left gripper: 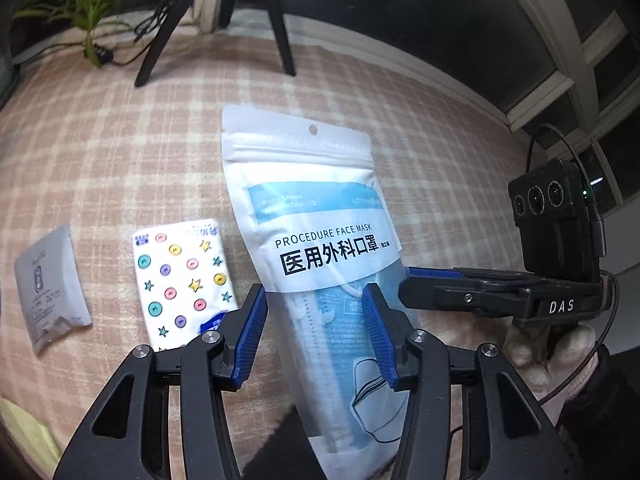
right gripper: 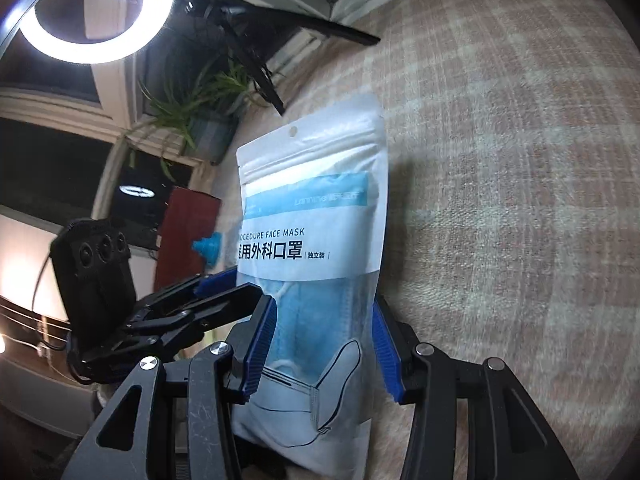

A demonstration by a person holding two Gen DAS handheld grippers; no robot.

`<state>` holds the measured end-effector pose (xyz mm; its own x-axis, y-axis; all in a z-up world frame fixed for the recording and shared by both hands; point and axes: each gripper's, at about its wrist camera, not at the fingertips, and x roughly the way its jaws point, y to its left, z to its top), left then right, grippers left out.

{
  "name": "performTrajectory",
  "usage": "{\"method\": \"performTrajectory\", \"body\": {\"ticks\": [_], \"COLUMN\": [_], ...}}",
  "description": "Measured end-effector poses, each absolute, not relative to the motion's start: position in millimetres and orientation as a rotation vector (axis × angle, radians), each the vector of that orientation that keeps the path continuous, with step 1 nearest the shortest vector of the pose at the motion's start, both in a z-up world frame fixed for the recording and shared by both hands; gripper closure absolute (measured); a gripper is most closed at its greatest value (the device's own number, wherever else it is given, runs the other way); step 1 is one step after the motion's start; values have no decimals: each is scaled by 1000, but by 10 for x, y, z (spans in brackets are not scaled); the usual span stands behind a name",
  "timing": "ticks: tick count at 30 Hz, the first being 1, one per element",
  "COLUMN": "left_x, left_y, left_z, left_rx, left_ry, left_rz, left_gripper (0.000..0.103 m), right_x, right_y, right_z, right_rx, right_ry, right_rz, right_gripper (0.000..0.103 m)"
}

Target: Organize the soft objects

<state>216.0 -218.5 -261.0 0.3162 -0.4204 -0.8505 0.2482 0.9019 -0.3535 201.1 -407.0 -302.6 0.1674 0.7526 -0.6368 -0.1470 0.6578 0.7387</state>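
Plaid blanket (left gripper: pixel 120 140) below; face-mask pouch (left gripper: pixel 320 240) clamped between left gripper (left gripper: pixel 316 320) and right gripper (right gripper: pixel 324 336) pads.

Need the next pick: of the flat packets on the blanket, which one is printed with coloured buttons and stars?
The tissue pack, lying between the plain grey packet and the face mask bag.

Face mask pouch (left gripper: pixel 320 216): glossy smooth plastic. Checked blanket (left gripper: pixel 120 140): soft fuzzy cloth. Tissue pack (left gripper: pixel 184 280): shiny film. Gripper pads (left gripper: pixel 252 336): ribbed blue rubber, matt.
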Motion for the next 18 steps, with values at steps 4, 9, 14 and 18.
{"method": "performTrajectory", "body": {"ticks": [4,9,14,18], "left_x": [2097,1902,1774,1780], "left_y": [-2108,-2039,-2074,-2108], "left_z": [-2663,-2606,-2740,-2815], "left_rx": [-186,-159,-159,-186], "left_ry": [1191,1193,1248,1250], "left_rz": [-415,-419,-418,-422], "left_gripper": [51,51,51,51], "right_x": [2009,1938,1809,1754], "right_y": [-4065,-4062,-4084,-4115], "right_z": [-3048,-2995,-2988,-2987], "right_rx": [574,510,481,488], "right_ry": [1258,1293,1326,1339], "right_rz": [693,685,696,692], "right_gripper": [59,57,55,55]}}
